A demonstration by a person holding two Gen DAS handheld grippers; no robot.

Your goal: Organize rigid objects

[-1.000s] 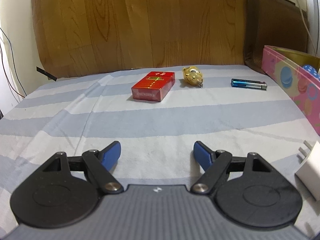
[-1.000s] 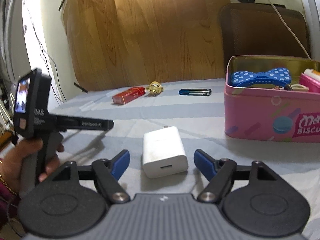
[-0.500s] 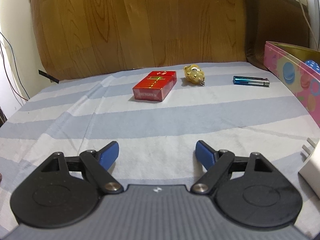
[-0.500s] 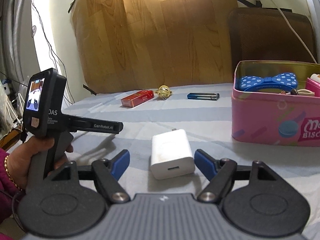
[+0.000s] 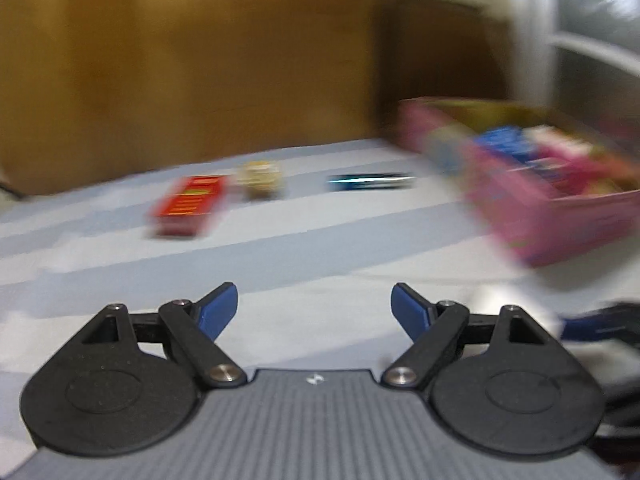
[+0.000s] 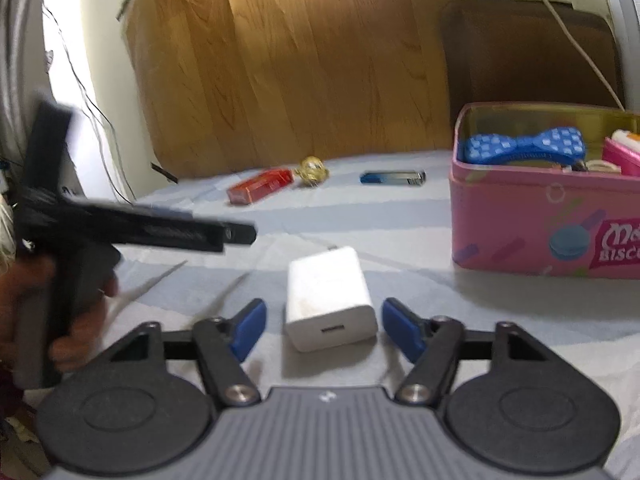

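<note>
A white charger block (image 6: 330, 294) lies on the striped cloth between the open fingers of my right gripper (image 6: 324, 326), which is not touching it. My left gripper (image 5: 314, 310) is open and empty above the cloth; it also shows in the right wrist view (image 6: 240, 234) at the left. Farther back lie a red box (image 6: 260, 186) (image 5: 188, 204), a gold trinket (image 6: 312, 170) (image 5: 262, 180) and a blue lighter (image 6: 394, 178) (image 5: 370, 182). A pink biscuit tin (image 6: 540, 224) (image 5: 532, 208) stands at the right, holding a blue dotted bow (image 6: 520, 148).
A wooden board (image 6: 300, 60) leans at the back. A brown cushion (image 6: 528, 52) stands behind the tin. Cables hang at the far left wall. The left wrist view is motion-blurred.
My left gripper has swung right and risen, bringing the pink tin into its view. My right gripper has closed in on the white charger, fingers still open.
</note>
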